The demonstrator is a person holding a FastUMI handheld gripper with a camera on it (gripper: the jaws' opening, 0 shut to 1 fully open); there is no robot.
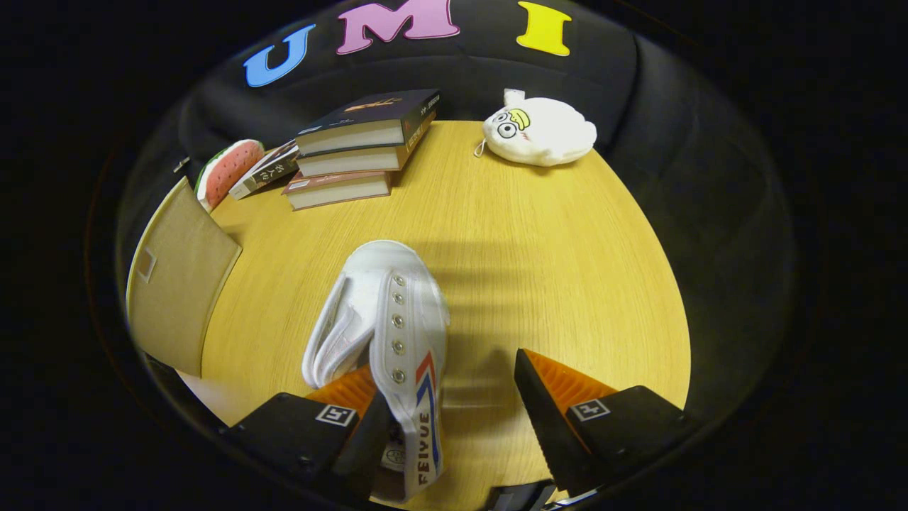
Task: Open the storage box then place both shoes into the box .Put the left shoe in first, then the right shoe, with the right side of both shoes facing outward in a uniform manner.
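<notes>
Two fingers of the gripper [454, 419] stand wide apart, clamped on nothing. The left finger [333, 426] touches or sits just beside a white canvas shoe [386, 319]; the right finger [567, 411] is well clear of it, with bare wood between. The shoe lies by the left finger and runs ahead of it, toe pointing away, eyelet row and striped side panel facing up, tongue flopped to the left. It rests on a round wooden table [539, 248]. Left of the shoe, a tan flap of the storage box [177, 284] stands open at the table's edge; box interior not visible. Far side of the table: a stack of books [355, 145], a watermelon-slice plush [227, 170] just left of them, and a white plush toy [543, 131] well apart to the right.
</notes>
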